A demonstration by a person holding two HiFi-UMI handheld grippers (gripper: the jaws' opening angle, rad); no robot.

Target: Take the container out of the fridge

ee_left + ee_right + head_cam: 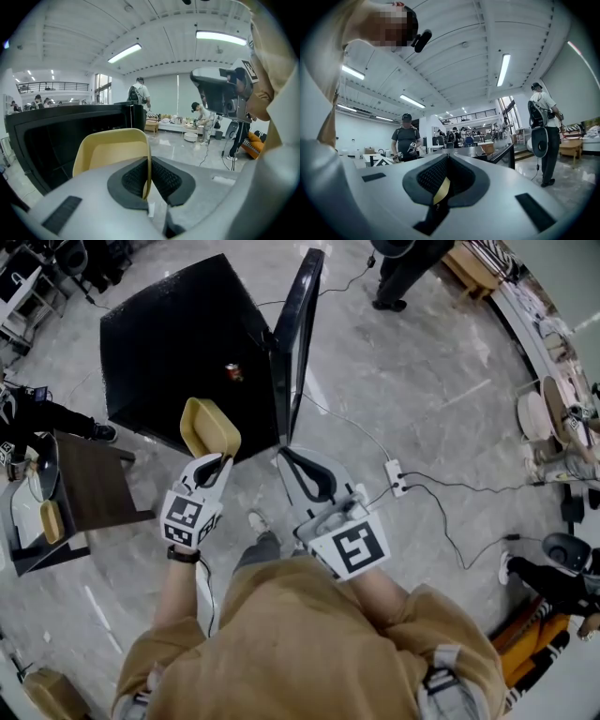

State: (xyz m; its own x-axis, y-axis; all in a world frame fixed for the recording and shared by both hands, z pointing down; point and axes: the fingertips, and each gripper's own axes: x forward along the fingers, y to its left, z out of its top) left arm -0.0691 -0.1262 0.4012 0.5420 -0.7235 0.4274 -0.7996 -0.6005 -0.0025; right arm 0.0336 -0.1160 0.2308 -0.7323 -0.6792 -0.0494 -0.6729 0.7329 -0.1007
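1. Low black fridge [178, 343] on grey marble floor. Its door [298, 334] is swung open, seen edge-on at the fridge's R side.
2. Pale yellow container [210, 427]: shallow tub w/ rounded corners, nothing in it. It is out of the fridge, held in the air just in front of the fridge's front edge and stood up on its edge.
3. Holding it: left gripper [217, 461], fingers clenched on the container's near wall. Left gripper view shows the wall pinched between the black ribbed pads [133, 177], one inside the tub, one outside.
4. Beside it: right gripper [305, 470], in front of the fridge, below the door's near end, R of the container and not touching it. Fingers pressed together, gripping nothing. Right gripper view shows a thin yellowish strip low in the gap; can't tell what it is.
5. Small reddish item [233, 371] at the fridge's front, near the door hinge. Too small to ID.
6. Dark worktop [94, 488] L of the fridge. White power strip [397, 477] w/ cables on the floor, R of the door.
7. Several people stand in the background beyond the fridge in both gripper views.
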